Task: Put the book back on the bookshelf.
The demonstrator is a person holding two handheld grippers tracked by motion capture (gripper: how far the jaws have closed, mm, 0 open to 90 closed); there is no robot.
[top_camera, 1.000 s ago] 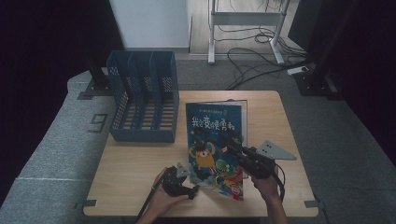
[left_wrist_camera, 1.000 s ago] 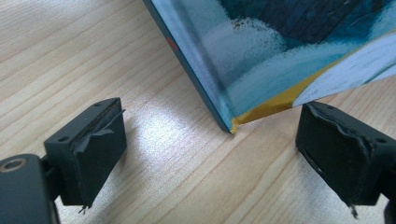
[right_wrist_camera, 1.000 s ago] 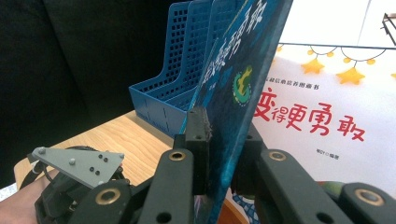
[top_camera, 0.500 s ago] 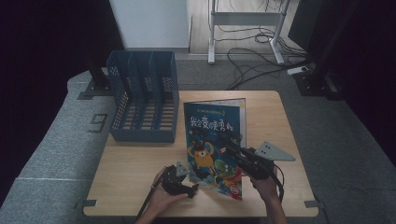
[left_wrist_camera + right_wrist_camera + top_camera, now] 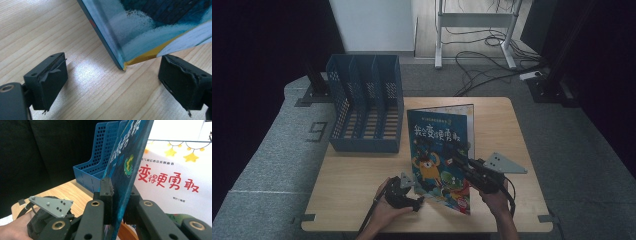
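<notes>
A blue picture book [image 5: 439,150] with a cartoon cover stands tilted on its lower edge on the wooden table [image 5: 357,175]. My right gripper [image 5: 453,147] is shut on the book's right side, and in the right gripper view its jaws [image 5: 118,195] pinch the blue cover [image 5: 127,157]. My left gripper [image 5: 416,196] sits on the table at the book's lower left corner. It is open, with the book's corner [image 5: 140,30] between and just beyond its spread jaws [image 5: 112,82] and neither pad touching it. A white page with red characters [image 5: 170,180] shows behind the held cover.
A blue slotted file holder [image 5: 364,110] stands at the table's back left, its compartments open toward the top. Bare wood [image 5: 37,30] lies left of the book. Cables and a metal stand [image 5: 472,20] are on the floor beyond the table.
The book's top edge has tipped up slightly. Both hands have kept their places.
</notes>
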